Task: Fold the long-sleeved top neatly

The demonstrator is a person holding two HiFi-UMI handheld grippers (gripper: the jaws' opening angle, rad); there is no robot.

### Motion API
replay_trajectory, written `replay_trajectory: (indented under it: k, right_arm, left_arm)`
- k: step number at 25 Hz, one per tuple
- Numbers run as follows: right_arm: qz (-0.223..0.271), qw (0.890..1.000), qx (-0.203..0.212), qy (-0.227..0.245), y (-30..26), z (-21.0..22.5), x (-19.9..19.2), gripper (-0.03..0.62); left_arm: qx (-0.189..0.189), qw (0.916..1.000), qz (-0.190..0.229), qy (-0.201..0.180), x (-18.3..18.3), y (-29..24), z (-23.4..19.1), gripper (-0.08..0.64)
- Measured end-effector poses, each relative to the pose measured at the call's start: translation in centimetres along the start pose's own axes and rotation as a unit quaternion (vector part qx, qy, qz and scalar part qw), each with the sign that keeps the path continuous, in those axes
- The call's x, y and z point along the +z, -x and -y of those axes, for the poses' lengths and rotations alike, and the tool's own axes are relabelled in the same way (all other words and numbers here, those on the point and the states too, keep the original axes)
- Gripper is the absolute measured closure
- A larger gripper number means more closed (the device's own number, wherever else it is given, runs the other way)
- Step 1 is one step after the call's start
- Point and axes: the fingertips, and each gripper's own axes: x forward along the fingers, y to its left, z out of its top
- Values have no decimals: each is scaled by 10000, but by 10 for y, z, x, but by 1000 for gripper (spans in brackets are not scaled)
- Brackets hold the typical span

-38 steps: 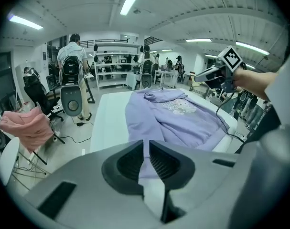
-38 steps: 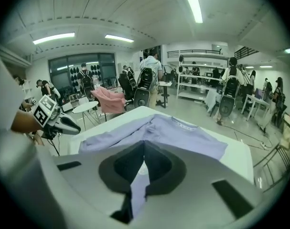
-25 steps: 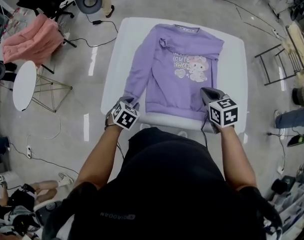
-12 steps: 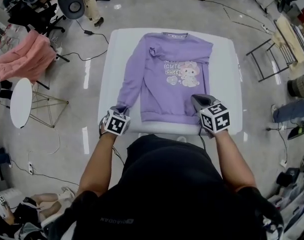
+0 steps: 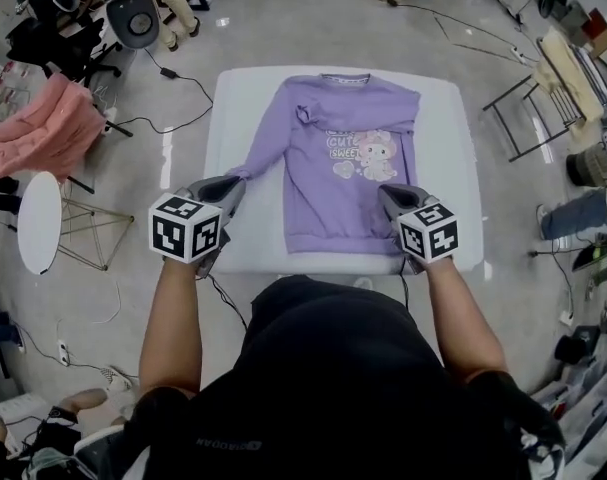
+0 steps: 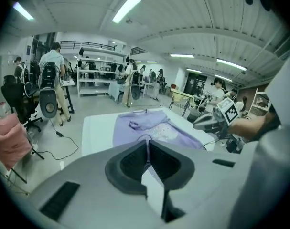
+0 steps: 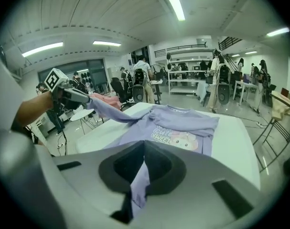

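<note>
Gripping left: left gripper (image 5: 235, 183) had just closed on the sleeve cuff (image 5: 251, 168), lifted.
Gripping right: right gripper (image 5: 384, 193) pinched the hem (image 5: 328, 243).
Risk: sleeve cuff could slip; tugging might skew the top (image 5: 348, 158).

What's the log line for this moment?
left gripper: jaws just closed on sleeve, held off table | right gripper: jaws shut on purple top, near edge

White tabletop (image 5: 453, 178) on a glossy grey floor, pink cloth (image 5: 43, 133) draped at left, round white side table (image 5: 38, 208) below it, office chair (image 5: 133, 16), black cable (image 5: 180, 73), folding metal rack (image 5: 528, 118) at right, people (image 6: 54, 68) at distant workbenches, ceiling strip lights (image 6: 128, 7)
</note>
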Motion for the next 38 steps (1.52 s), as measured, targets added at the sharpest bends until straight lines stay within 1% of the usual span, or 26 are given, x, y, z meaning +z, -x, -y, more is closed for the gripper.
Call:
replay_trajectory:
  k: [2,5,8,10,11,13,16,18,21,25,29,34,38]
  right_arm:
    - [60,9999,-97,-50,2,0,3,588]
    - [150,9994,-265,-142,5,1,7,588]
    - [223,9986,-423,-246,6,1,8,588]
    - [264,9980,-503,-288,8,0,9,588]
    - [279,9977,-531,-300,8,-1,10,588]
    - [292,9975,-560,-324,9,1,10,588]
    - [279,9975,-550,-332,10,8,7,586]
    - [309,9977,-518,-313,9,16,10,588]
    - [352,9984,-381,-210,10,25,15,588]
    - [371,9991,-193,44,20,42,21,588]
    - [455,9988,-57,171,37,64,24,588]
    - [534,9984,47,154,52,97,14,588]
    - [574,9982,121,94,64,119,4,588]
  left_arm:
    - [82,9998,197,0,26,6,-18,540]
    - [304,9986,441,40,56,18,-52,540]
    - [555,9964,624,111,76,32,-89,541]
    - [772,9948,655,132,84,40,-112,540]
    - [844,9941,668,105,90,42,-118,541]
    - [862,9936,736,-5,105,45,-118,540]
    - [802,9927,872,-204,131,48,-101,541]
    - [842,9915,946,-311,150,48,-91,540]
    - [841,9910,946,-438,174,41,-68,540]
    - [809,9915,732,-709,203,15,-22,540]
    - [731,9927,516,-807,229,-21,23,540]
    - [566,9934,302,-956,260,-69,80,540]
    - [524,9928,-79,-1075,269,-118,115,540]
